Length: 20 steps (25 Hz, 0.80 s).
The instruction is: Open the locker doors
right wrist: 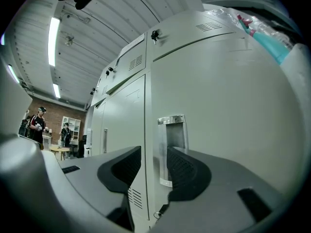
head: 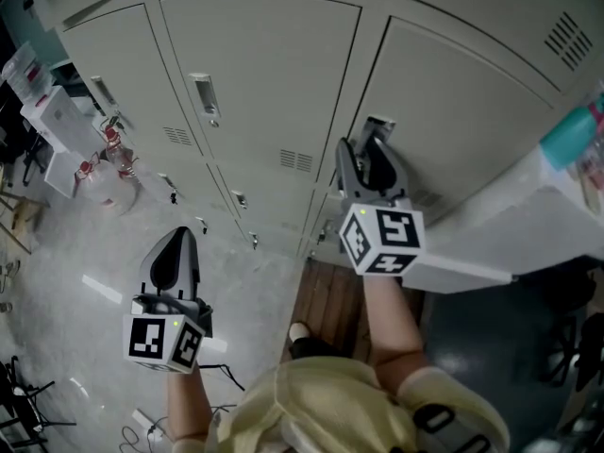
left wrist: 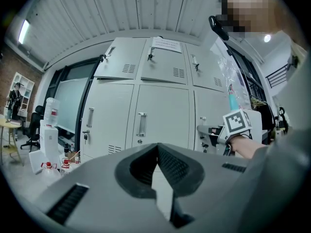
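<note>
A bank of grey lockers (head: 274, 83) fills the head view, all doors closed. My right gripper (head: 370, 149) is up against the right-hand door, at its metal recessed handle (head: 379, 125). In the right gripper view the jaws stand apart, and the handle (right wrist: 173, 144) sits just beyond the gap, partly behind the right jaw. My left gripper (head: 176, 264) hangs lower and further left, well away from the lockers, with its jaws meeting at the tips. The left gripper view faces the middle door's handle (left wrist: 141, 124) from a distance, with the right gripper's marker cube (left wrist: 236, 123) at its right.
A water jug and small bottles (head: 115, 170) stand on the floor at the lockers' left, beside a white unit (head: 55, 121). A white ledge (head: 505, 239) with a teal item (head: 572, 136) juts out on the right. Cables lie on the floor near my feet. People stand far off (right wrist: 37, 123).
</note>
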Available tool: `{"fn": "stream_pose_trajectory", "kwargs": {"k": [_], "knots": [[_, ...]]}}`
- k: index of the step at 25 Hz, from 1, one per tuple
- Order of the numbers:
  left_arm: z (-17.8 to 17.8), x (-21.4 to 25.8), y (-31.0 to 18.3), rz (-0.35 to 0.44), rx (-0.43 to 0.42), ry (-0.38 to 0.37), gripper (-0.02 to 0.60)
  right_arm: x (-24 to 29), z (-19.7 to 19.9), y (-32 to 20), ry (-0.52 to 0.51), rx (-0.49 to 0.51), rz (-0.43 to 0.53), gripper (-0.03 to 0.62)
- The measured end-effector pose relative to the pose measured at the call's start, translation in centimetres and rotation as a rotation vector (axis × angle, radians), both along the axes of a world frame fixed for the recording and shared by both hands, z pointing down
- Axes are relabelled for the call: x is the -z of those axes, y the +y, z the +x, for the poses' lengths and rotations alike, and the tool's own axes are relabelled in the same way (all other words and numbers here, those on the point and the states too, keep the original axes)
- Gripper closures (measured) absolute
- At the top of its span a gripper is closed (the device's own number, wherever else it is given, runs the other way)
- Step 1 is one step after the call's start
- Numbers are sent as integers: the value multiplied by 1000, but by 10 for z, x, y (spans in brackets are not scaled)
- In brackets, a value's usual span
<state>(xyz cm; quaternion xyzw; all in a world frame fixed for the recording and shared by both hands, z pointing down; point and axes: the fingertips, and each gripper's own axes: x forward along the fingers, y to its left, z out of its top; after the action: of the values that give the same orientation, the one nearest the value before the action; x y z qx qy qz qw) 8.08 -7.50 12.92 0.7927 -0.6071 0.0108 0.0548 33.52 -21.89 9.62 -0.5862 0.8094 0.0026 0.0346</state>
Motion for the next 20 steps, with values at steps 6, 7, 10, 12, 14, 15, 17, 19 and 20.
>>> {"fn": "stream_pose_trajectory", "kwargs": {"k": [6,7,10,12,14,15,17,19,20], "knots": [[-2,1,10,5,-11,-3,578,0,-2,15,16,-2,-3,449],[-1,1,11,5,-15,-2,578,0,-3,18,20,-2,-3,448],[1,1,18,5,-30,4,578,-1,-3,30,27,-2,-6,449],[4,1,22,7,-41,7,578,-2,-3,39,35,-2,-6,448],[6,2,28,9,-54,6,578,-2,-2,49,42,-3,-4,449],[7,2,30,10,-61,6,578,-2,-2,54,45,-4,-3,448],[8,4,36,14,-74,7,578,-2,0,65,51,-10,-1,450],[10,5,42,18,-87,9,578,-2,1,76,55,-14,0,450],[11,5,46,20,-93,9,578,-2,3,81,56,-16,-1,450]]}}
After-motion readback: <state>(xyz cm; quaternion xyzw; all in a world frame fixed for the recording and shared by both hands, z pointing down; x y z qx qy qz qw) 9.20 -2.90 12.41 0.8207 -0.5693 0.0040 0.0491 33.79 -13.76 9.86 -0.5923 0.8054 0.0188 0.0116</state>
